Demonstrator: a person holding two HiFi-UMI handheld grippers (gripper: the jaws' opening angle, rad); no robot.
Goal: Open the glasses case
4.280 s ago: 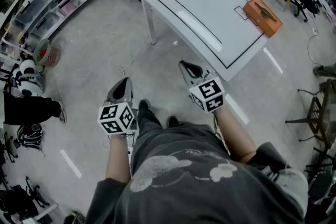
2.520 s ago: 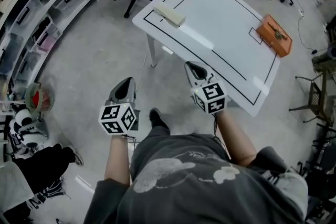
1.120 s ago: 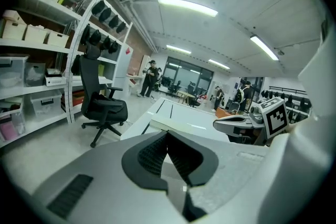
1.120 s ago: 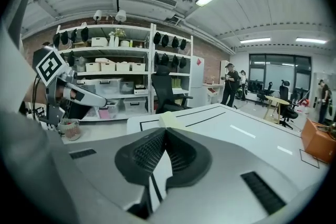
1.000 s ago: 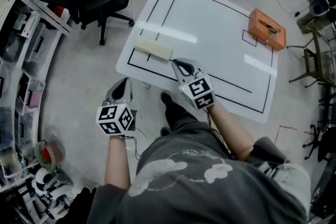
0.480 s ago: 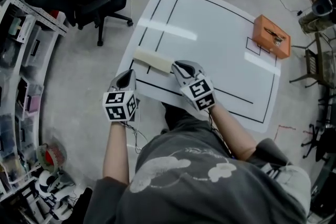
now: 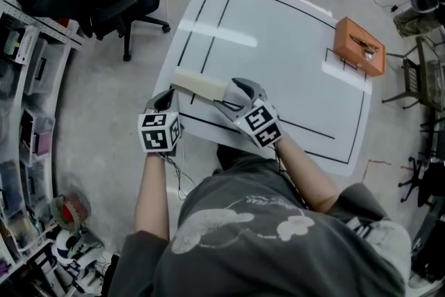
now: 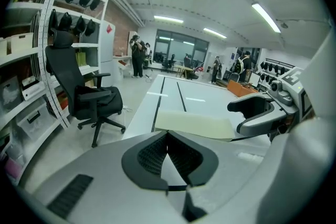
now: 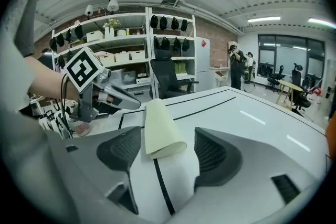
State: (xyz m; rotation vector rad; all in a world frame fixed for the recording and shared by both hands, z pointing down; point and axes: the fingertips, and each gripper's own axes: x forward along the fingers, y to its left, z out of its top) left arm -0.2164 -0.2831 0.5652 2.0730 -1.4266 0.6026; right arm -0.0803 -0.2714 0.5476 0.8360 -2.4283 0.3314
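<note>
Both claws have closed in on the worktop's (image 7: pixel 278 45) near-left corner, where the cream glasses case (image 7: pixel 200 85) lies flat, apparently closed. The right claw's (image 7: pixel 227 97) jaws have just been opening and now straddle one end of the case without pressing it, while the left claw (image 7: pixel 167 97) is pinched together, empty, just beside the other end. This looks like the reach-to-grasp step; next, one claw should pin the case while the other finds the lid's edge.

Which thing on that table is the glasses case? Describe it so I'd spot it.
Find the white table marked with black lines. Near its left edge, by the person, lies the glasses case: long, low and pale cream, unlike the orange box at the far right.
</note>
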